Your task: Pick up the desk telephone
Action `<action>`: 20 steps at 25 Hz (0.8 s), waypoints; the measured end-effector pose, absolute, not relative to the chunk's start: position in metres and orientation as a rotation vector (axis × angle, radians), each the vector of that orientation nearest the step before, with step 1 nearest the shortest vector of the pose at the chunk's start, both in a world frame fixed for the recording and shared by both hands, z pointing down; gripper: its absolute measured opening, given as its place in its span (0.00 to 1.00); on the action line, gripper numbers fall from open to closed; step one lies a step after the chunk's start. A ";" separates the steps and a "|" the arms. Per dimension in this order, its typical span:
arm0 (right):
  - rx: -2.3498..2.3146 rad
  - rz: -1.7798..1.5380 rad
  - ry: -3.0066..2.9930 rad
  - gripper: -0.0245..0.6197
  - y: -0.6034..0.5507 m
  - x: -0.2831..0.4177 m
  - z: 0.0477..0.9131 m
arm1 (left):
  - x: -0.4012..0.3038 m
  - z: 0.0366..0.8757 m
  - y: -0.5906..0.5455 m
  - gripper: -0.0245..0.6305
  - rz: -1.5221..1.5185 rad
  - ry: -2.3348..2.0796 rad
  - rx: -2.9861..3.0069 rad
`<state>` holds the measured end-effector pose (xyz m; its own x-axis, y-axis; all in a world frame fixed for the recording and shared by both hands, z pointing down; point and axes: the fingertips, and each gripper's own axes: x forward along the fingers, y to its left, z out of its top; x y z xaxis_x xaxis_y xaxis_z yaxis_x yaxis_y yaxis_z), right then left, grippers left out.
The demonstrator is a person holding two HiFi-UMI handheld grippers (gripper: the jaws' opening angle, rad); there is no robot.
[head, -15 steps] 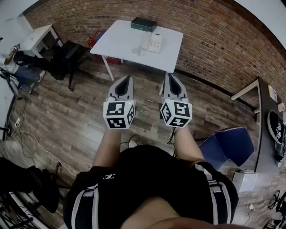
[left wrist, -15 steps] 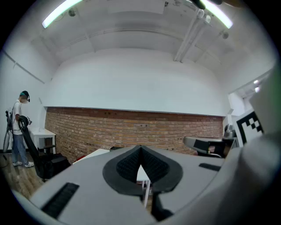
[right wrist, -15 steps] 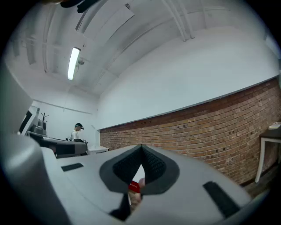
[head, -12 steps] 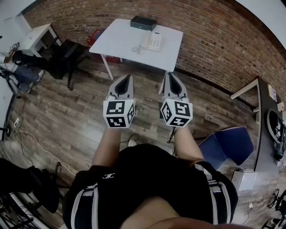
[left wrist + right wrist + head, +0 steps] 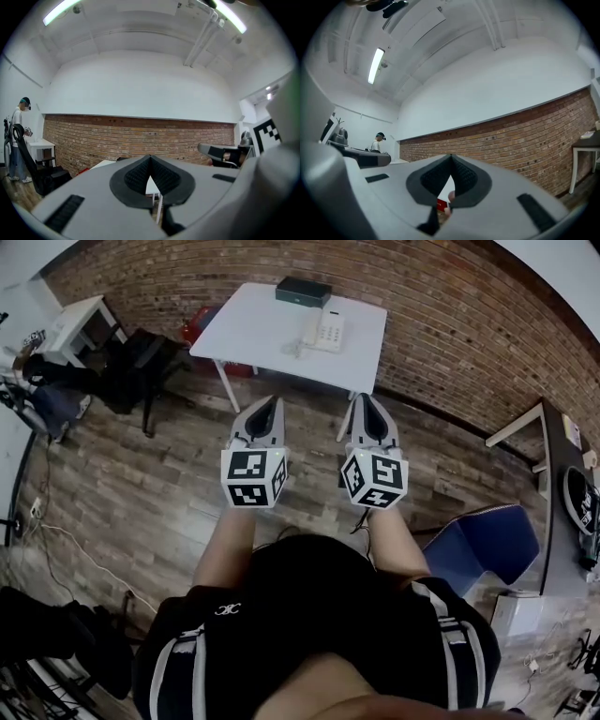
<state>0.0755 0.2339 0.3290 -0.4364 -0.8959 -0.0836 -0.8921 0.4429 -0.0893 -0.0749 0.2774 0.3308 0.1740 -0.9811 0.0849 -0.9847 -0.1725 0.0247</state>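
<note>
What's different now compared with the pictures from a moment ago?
Almost nothing. The left gripper and right gripper stay shut, empty and side by side, short of the white table. The white desk telephone remains untouched there, near the flat black box.

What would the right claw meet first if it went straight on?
Probably the brick wall: the right claw, shut, seems aimed above the white table. Its height is unclear.
</note>
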 end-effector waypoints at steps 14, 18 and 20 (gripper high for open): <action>-1.673 0.014 2.530 0.03 0.220 0.050 0.342 | -0.110 0.345 0.250 0.03 0.081 -1.994 2.377; -1.669 -0.007 2.510 0.03 0.187 0.047 0.346 | -0.114 0.349 0.222 0.03 0.138 -1.993 2.392; -1.653 0.008 2.504 0.03 0.168 0.042 0.343 | -0.118 0.349 0.206 0.03 0.144 -2.002 2.394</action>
